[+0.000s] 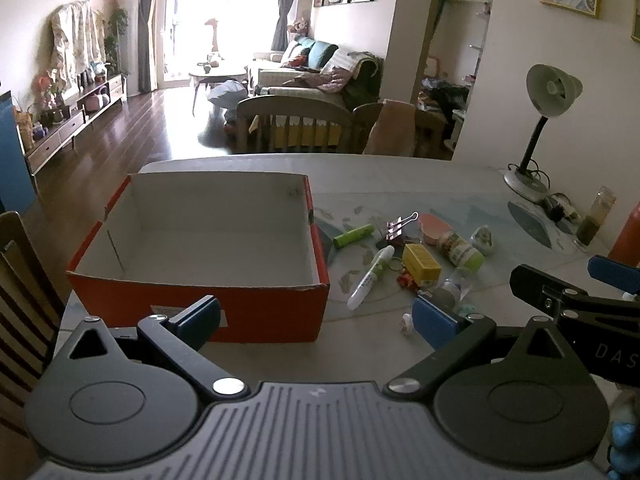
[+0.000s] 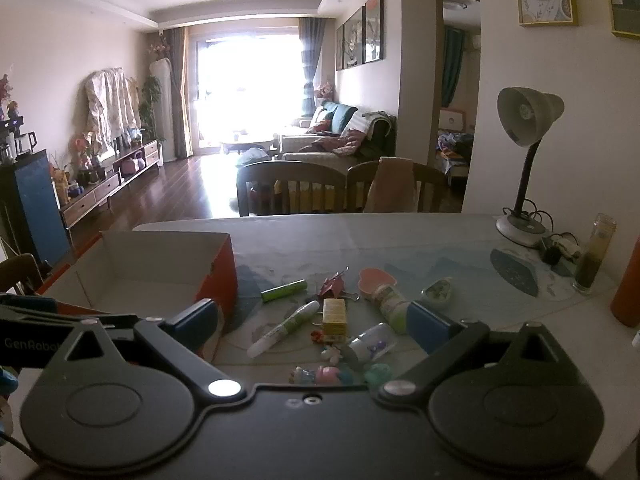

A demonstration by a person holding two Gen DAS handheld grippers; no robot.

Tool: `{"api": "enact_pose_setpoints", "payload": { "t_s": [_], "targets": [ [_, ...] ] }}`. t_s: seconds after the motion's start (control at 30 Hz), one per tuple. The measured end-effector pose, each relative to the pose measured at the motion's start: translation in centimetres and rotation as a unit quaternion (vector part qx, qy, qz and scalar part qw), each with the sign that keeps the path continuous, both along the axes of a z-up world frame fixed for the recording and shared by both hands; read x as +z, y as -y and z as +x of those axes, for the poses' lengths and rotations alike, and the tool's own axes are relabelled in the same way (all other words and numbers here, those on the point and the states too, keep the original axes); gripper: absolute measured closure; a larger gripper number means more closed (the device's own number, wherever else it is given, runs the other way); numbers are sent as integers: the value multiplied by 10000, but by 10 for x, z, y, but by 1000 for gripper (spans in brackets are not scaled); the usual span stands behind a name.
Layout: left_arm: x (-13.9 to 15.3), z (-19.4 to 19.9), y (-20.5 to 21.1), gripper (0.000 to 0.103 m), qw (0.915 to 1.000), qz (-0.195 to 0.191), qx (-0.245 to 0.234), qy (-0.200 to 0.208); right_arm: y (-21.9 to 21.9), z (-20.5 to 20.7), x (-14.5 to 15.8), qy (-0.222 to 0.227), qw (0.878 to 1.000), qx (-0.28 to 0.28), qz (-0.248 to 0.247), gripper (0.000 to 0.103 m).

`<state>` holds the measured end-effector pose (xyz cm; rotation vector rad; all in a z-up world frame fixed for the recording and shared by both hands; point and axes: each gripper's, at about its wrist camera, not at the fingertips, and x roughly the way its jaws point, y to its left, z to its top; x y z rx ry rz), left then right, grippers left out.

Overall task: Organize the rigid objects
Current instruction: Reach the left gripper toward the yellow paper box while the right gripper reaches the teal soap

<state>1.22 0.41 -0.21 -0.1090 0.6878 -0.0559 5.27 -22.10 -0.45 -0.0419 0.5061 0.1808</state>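
An empty red cardboard box (image 1: 192,296) (image 2: 224,276) with a white inside stands on the table's left. Right of it lies a pile of small items: a green tube (image 1: 354,236) (image 2: 284,290), a white-green pen (image 1: 370,278) (image 2: 284,328), a binder clip (image 1: 400,226) (image 2: 334,284), a yellow box (image 1: 421,264) (image 2: 334,315), a pink dish (image 1: 434,227) (image 2: 376,280), a green-capped bottle (image 1: 460,250) (image 2: 390,306) and a small clear bottle (image 2: 370,342). My left gripper (image 1: 316,320) is open in front of the red box. My right gripper (image 2: 310,322) is open just short of the pile and shows in the left wrist view (image 1: 576,300).
A desk lamp (image 1: 540,128) (image 2: 524,160) stands at the table's far right, with a dark-filled glass jar (image 1: 596,220) (image 2: 592,256) and an orange bottle (image 2: 628,292) beside it. Small toy figures (image 2: 324,374) lie near the front edge. Wooden chairs (image 1: 292,124) stand behind the table.
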Motion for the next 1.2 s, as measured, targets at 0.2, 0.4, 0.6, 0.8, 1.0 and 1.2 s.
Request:
{"api": "enact_pose_setpoints", "payload": {
  "t_s": [0.2,0.4,0.6,0.8,1.0,1.2],
  "targets": [
    [1,3,4,0,10000,29,-71,49,3,3,0,4,10000,-41,-11,3],
    [0,14,14,0,9999,-17,-144,-7,18,13,-2,-81,9999,-64,40,3],
    [-6,34,32,0,9999,-23,-130,-63,50,39,-13,-224,9995,-237,16,5],
    [-14,58,62,0,9999,14,-95,-118,80,73,-29,-425,9990,-120,-84,10],
    [-27,80,90,0,9997,6,51,-225,103,105,-51,-730,9964,368,-209,19],
    [-38,108,114,0,9992,37,269,-302,111,123,-74,-1006,9888,1025,-396,20]
  ]
}}
